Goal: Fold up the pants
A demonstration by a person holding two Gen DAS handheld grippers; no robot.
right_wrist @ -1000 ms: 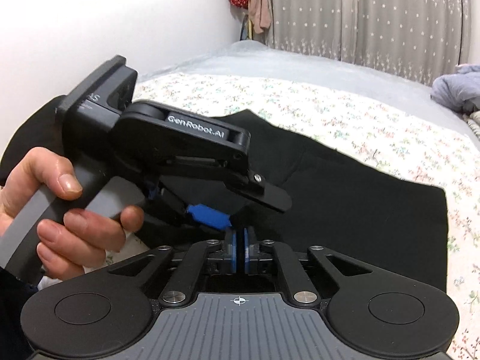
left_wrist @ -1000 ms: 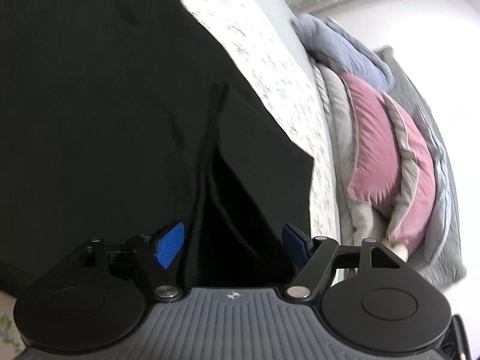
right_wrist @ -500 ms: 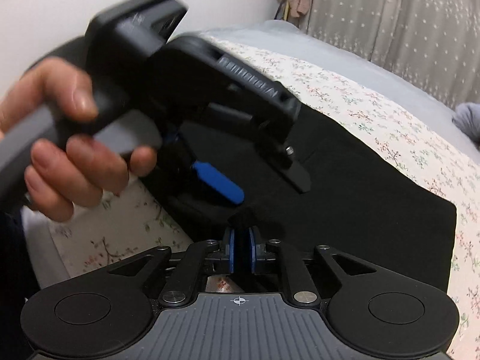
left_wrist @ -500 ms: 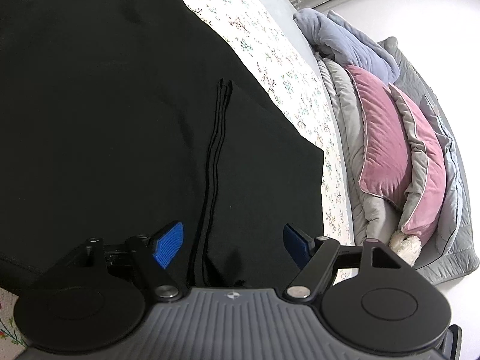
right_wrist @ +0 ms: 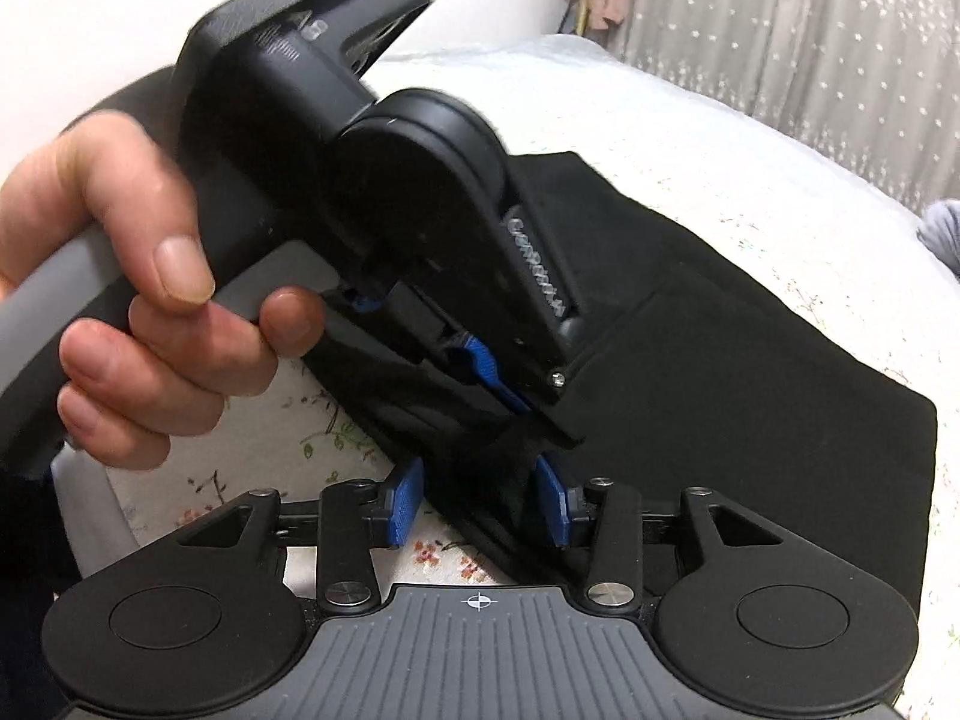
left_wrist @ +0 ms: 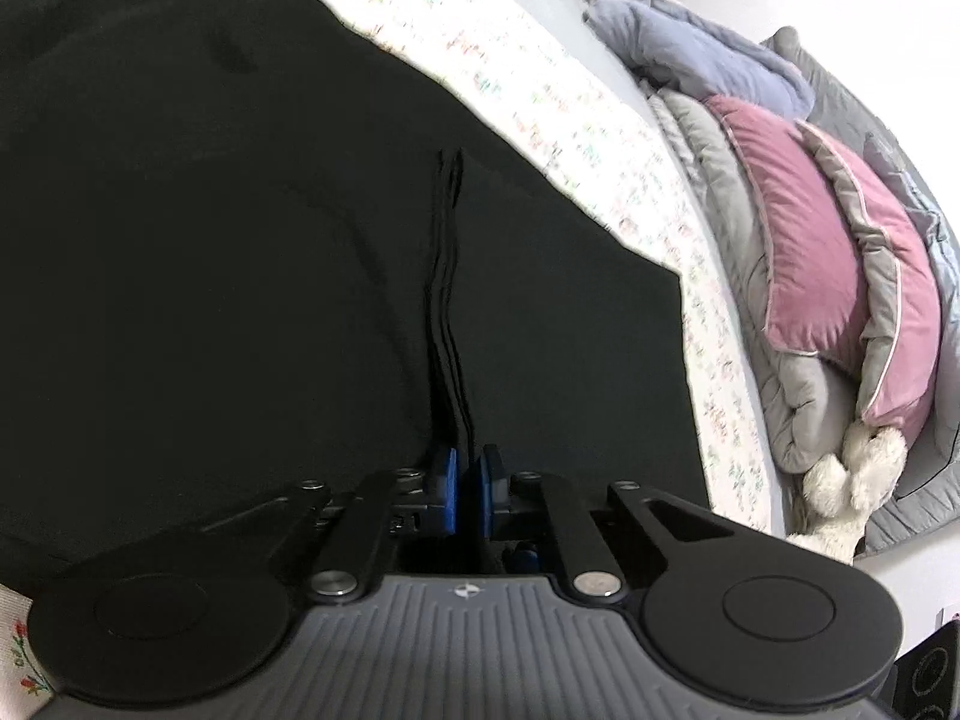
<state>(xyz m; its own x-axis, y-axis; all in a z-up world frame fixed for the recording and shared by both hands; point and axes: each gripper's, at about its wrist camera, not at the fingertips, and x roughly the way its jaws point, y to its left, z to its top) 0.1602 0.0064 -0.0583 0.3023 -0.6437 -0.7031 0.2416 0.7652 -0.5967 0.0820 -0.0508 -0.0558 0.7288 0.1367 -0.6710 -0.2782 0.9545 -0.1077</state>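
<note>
while the cloth lies flat, grip it by the edge and keep the layers together.

left wrist view
- pants: black pants (left_wrist: 240,300) spread over the floral bedsheet (left_wrist: 600,138), taking up most of this view; stacked layer edges run up from the jaws.
- left gripper: left gripper (left_wrist: 470,483) has just been closing, and its blue pads (left_wrist: 445,480) now pinch the stacked edge of the pants between them.
- doing it well: judged from here, every layer of the edge should sit inside the pinch before any lift, or the lower plies will slide out and the fold will skew.
- count: one pair of pants, one pink pillow (left_wrist: 840,270), one white plush toy (left_wrist: 852,468), one lilac blanket (left_wrist: 708,60); grey quilts bunched together, number unclear.

right wrist view
- pants: same garment (right_wrist: 750,396) on the bed; its near corner lies between the right jaws.
- right gripper: right gripper (right_wrist: 477,501) has just been opening; its jaws stand apart with cloth between them, and the pads do not look pressed on it.
- left hand: hand (right_wrist: 132,300) holds the other gripper's handle, its jaws down on the cloth just ahead.
- doing it well: a judgement: draw the right gripper back level so it does not drag the corner off the pile.
- count: two grippers, one hand in view, one curtain (right_wrist: 810,48).
</note>
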